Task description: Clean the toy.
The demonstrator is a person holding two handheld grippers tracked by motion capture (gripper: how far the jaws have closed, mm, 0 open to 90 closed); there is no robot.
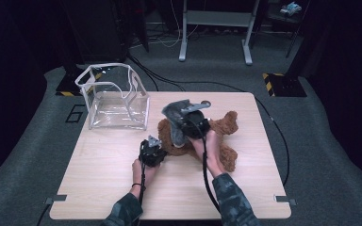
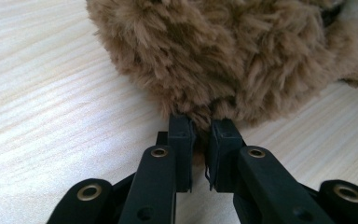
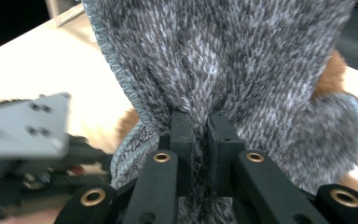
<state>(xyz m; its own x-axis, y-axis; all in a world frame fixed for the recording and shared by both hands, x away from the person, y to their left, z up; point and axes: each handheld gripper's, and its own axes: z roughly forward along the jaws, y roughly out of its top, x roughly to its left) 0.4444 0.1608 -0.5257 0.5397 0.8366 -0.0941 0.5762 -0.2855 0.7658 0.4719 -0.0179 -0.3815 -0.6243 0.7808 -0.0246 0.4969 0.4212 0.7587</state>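
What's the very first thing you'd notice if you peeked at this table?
A fluffy brown teddy bear lying in the middle of the wooden table. The right gripper is pinching a grey knitted cloth above the bear, while the left gripper nips the fur at the bear's edge. A clear plastic box stands at the table's far left corner.

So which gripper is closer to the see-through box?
Left. The left gripper pinches the teddy bear just below and to the right of the clear box; the right gripper, holding grey knit fabric, is farther right.

High cam overhead; tongs cams close-up, share teddy [image 1: 221, 136].
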